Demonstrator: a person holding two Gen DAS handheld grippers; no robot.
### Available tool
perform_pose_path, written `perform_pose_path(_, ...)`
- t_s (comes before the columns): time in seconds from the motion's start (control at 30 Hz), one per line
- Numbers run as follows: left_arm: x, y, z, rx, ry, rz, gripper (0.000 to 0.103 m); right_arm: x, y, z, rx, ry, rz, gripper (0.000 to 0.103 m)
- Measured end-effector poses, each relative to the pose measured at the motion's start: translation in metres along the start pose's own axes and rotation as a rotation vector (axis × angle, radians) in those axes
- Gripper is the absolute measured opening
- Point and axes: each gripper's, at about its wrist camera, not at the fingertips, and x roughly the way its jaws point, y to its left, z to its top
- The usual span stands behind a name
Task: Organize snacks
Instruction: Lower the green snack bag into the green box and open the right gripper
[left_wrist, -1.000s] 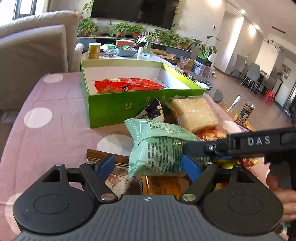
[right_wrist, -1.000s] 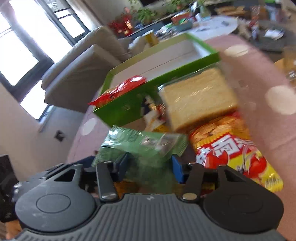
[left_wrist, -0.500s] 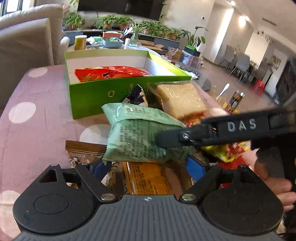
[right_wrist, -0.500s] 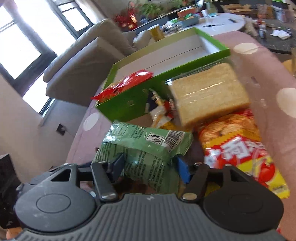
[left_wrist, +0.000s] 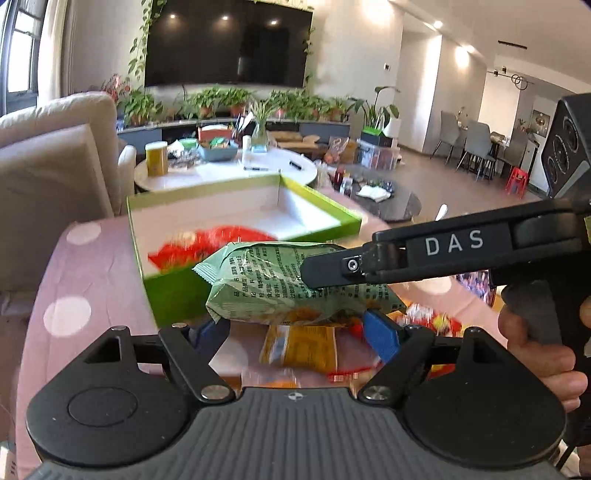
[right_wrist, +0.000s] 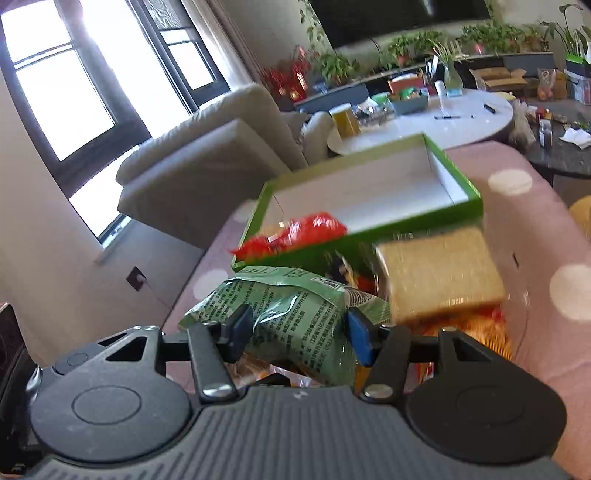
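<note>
A green snack bag (left_wrist: 280, 284) hangs above the pile, gripped from two sides. My left gripper (left_wrist: 297, 330) has the bag's lower edge between its blue pads, and its jaws are closing on it. My right gripper (right_wrist: 299, 332) pinches the same green snack bag (right_wrist: 291, 314), its jaws also closing, and one of its fingers (left_wrist: 332, 266) lies across the bag in the left wrist view. Just behind stands the open green box (left_wrist: 177, 295), with a red snack bag (left_wrist: 221, 243) inside.
A wrapped bread pack (right_wrist: 436, 277), an orange packet (left_wrist: 299, 347) and a red-yellow chips bag (right_wrist: 476, 332) lie on the pink dotted tablecloth (left_wrist: 92, 280). A sofa (left_wrist: 48, 177) stands to the left. A person's hand (left_wrist: 543, 358) holds the right gripper.
Both grippers have risen with the green bag between them, lifting it off the pile to about the height of the green box's rim. The other snacks stayed put.
</note>
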Motion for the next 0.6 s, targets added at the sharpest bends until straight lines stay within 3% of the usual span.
perform_pose_path(0.3, 0.017, -0.003, 0.037, 0.041, -0.046, 0.023, 0.077, 0.002, -0.009, 0.039, -0.033, -0.063, 0.033, 0.063)
perform_pose_path(0.6, 0.042, 0.017, 0.063, 0.039, -0.048, 0.072, 0.078, 0.027, -0.018, 0.07, -0.022, -0.064, 0.082, 0.063)
